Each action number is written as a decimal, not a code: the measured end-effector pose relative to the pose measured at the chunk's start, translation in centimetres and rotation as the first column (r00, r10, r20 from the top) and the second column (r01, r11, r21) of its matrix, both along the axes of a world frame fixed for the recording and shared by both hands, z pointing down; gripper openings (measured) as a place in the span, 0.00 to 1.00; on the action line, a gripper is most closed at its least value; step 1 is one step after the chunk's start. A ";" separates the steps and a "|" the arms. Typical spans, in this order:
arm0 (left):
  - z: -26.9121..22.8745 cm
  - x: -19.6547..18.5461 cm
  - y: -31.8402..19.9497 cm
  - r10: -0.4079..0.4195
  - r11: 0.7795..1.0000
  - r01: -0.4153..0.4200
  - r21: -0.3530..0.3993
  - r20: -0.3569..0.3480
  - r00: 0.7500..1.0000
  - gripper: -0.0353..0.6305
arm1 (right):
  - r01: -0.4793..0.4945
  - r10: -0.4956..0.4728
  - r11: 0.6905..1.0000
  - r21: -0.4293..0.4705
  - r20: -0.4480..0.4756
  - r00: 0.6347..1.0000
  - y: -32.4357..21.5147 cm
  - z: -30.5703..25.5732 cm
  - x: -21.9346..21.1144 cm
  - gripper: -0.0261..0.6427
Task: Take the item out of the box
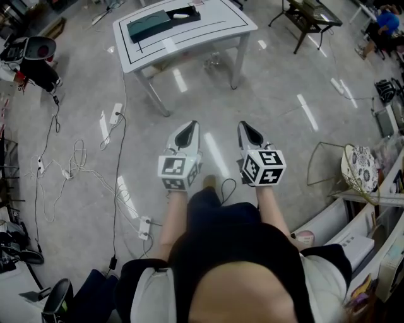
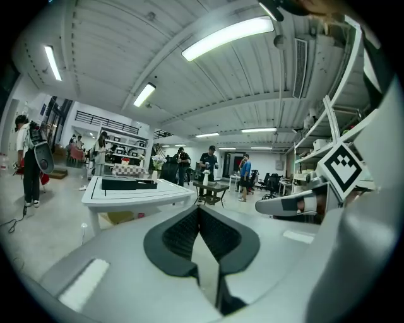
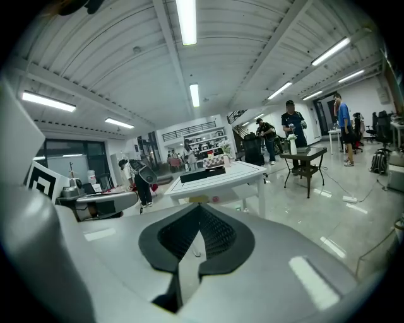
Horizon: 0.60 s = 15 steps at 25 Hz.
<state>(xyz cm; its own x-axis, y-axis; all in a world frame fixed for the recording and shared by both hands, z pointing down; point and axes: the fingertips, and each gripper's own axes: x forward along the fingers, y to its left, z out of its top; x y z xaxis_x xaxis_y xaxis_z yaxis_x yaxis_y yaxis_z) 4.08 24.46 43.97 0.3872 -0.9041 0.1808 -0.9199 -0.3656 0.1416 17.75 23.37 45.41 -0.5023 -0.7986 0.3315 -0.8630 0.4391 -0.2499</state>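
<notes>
Tongs on both sides are sitting fully shut and holding nothing: the left tongs (image 1: 187, 128) and the right tongs (image 1: 248, 128) are hovering side by side over the glossy grey floor (image 1: 278, 82), well apart from the white bench (image 1: 233, 22). On the bench the box (image 1: 165, 20) is lying flat, a low dark case with a teal part and a black part, and the small pale item (image 1: 180, 16) is showing in the black part. The item is probably light and stiff; its finish is too small to read, so pinching gently across its narrow sides is looking safest.
</notes>
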 end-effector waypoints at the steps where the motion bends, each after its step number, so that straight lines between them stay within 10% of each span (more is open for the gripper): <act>1: -0.1 -0.2 -0.6 0.002 1.000 -0.002 0.003 0.001 1.000 0.07 | 0.002 -0.002 1.000 0.004 -0.001 1.000 -0.6 0.0 -0.2 0.04; 15: 0.7 -3.3 -5.8 0.032 0.999 -0.032 0.014 -0.010 0.999 0.07 | -0.010 0.010 1.000 0.010 -0.011 1.000 -5.6 0.8 -3.5 0.04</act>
<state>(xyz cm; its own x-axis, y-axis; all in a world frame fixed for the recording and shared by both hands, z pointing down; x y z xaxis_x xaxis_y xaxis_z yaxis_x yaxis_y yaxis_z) 0.74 18.70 44.63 0.4174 -0.8937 0.1645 -0.9064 -0.3965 0.1457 14.25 17.73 46.17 -0.4907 -0.8069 0.3288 -0.8700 0.4330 -0.2357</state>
